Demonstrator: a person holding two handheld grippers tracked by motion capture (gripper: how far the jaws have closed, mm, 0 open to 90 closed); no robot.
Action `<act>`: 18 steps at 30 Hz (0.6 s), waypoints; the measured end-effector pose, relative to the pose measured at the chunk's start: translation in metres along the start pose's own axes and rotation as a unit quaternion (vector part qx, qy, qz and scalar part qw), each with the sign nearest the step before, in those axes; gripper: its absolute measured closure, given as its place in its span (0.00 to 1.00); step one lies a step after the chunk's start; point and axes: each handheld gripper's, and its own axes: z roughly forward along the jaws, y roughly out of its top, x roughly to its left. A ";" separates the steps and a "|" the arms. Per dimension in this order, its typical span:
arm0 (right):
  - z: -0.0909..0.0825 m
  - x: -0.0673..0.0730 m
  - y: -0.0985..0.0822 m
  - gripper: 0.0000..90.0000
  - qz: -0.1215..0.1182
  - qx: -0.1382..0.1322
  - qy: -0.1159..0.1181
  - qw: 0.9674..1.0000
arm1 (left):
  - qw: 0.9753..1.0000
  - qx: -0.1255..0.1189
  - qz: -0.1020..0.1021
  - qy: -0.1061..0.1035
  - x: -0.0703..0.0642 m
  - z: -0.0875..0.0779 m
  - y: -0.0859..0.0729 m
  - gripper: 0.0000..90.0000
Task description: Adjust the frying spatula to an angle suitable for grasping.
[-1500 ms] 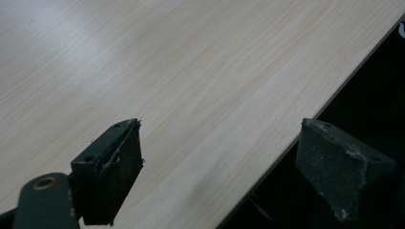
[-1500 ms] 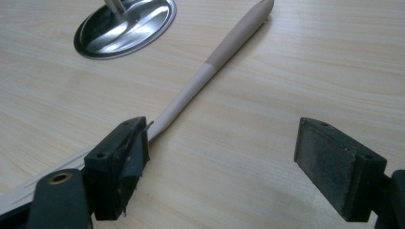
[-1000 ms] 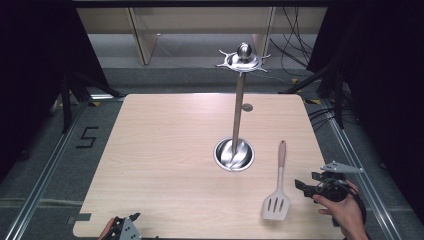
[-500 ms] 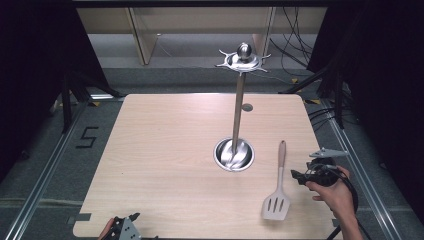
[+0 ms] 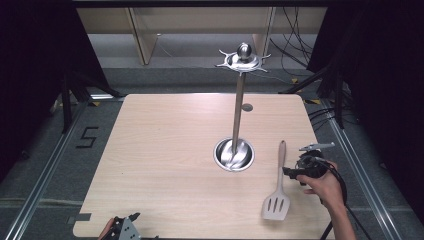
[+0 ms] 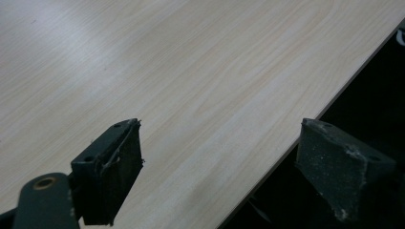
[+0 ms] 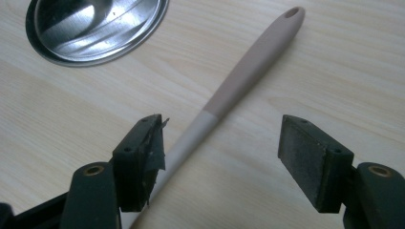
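Right tool lining up on the spatula handle

The right tool (image 7: 217,157) has its jaws spread and just been narrowing, the slotted spatula (image 5: 278,190) lying flat on the tabletop (image 5: 165,150), its handle running between them, just beside the left pad, unpinched. Next it likely needs to drop and clamp. The handle is pinkish with a hanging hole, the blade pale. The left tool (image 6: 219,167) sits spread, empty, at the near edge.

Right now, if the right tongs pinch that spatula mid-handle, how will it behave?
The spatula probably lifts stiff and light: slim one-piece handle, thin slotted blade. The blade end may sag, since the blade is wider than the handle. The rounded, smooth-looking handle might twist between the open right tongs.
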 end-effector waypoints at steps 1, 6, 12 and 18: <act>0.002 0.001 0.004 0.38 0.010 0.008 0.005 1.000 | 1.000 0.006 0.005 -0.005 0.001 -0.001 0.000 0.17; 0.016 0.001 0.016 0.39 -0.002 0.023 0.000 1.000 | 1.000 -0.002 0.001 0.003 0.000 0.000 0.000 0.17; 0.026 -0.003 0.024 0.40 0.002 0.050 -0.002 0.999 | 1.000 -0.002 -0.008 -0.011 0.000 -0.001 0.001 0.17; 0.032 -0.003 0.027 0.44 0.013 0.076 -0.002 0.997 | 1.000 -0.011 -0.014 -0.007 -0.002 -0.001 0.001 0.17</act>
